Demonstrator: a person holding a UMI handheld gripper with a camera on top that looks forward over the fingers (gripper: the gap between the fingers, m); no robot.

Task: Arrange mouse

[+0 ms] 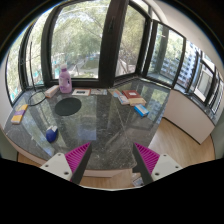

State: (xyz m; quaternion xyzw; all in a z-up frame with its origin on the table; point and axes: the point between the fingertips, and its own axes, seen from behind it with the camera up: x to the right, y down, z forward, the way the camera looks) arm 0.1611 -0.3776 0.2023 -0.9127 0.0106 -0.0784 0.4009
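Two magenta-padded fingers of the hand-held gripper (110, 160) stand wide apart above the near edge of the dark marble-patterned desk (100, 125), holding nothing. The mouse cannot be picked out with certainty; a small blue object (52, 133) near the desk's left edge may be it, just short of a round black mat (67, 105). Further back stands a pink bottle (65, 79). The risk lies in misidentifying the target and grasping the wrong item from this far off, or nudging it off the left edge.
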